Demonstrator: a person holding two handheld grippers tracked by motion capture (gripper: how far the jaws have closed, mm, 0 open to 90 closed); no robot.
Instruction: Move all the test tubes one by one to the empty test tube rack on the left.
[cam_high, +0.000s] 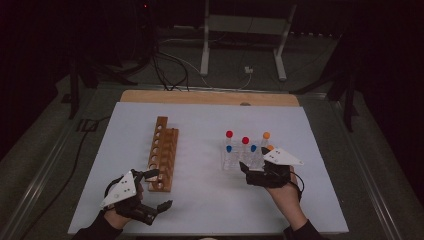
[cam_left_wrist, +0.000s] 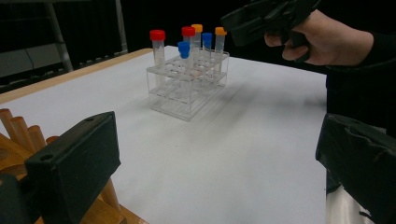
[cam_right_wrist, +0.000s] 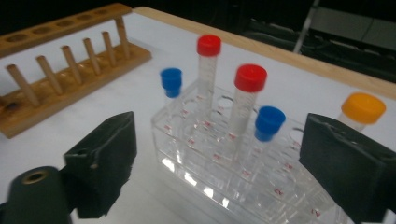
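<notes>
Tubes: capped red, blue, orange, upright in clear rack (cam_right_wrist: 219, 163)
Blue-capped tube (cam_right_wrist: 269, 122): near rack's front, between right gripper's jaws; untouched
Right gripper (cam_right_wrist: 219, 154): at rack's near edge; spread
Left gripper (cam_high: 161, 189): beside wooden rack (cam_high: 163, 150), well left of clear rack; spread

The wooden rack (cam_left_wrist: 28, 140) is cut off at eight o'clock; an orange-capped tube (cam_right_wrist: 362, 112) is half hidden behind a jaw.

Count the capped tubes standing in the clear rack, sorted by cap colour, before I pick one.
Red-capped tubes: 2
Blue-capped tubes: 2
Orange-capped tubes: 2
Total: 6 tubes, all upright in the clear rack.
</notes>
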